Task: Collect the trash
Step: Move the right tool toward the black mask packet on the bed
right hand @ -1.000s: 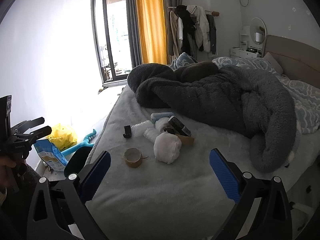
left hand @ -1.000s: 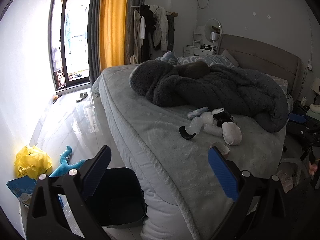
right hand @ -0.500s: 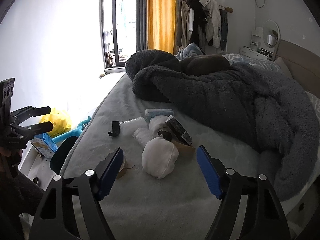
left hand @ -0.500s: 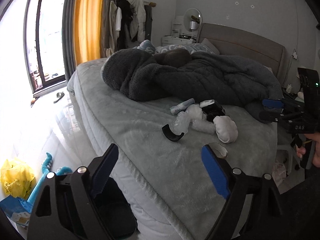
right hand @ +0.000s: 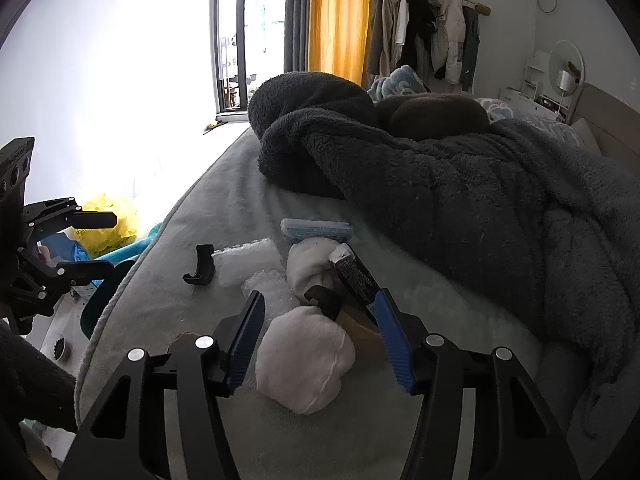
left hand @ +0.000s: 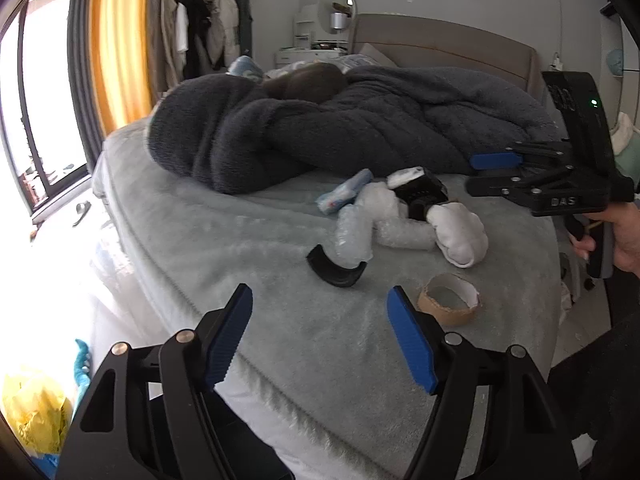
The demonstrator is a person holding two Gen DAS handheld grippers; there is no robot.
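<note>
Both grippers are gaping empty: the right gripper (right hand: 320, 336) is straddling a white wad (right hand: 306, 368), the left gripper (left hand: 320, 336) is hovering near a tape roll (left hand: 450, 304).

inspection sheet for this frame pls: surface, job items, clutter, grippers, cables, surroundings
Surface: grey bed cover, soft, trash lying near the middle.
Job's things: white wad, bubble wrap, blue packet, black box, tape roll core, curved black clip, all loose on the cover.
Clutter: dark fleece blanket heaped behind the trash.
Grippers: left gripper open, over the bed edge, holding nothing; right gripper open, fingers either side of the white wad, not closed on it.
Cables: nothing seen on the bed.
Surroundings: yellow bag on the floor, orange curtain, hanging clothes.
</note>
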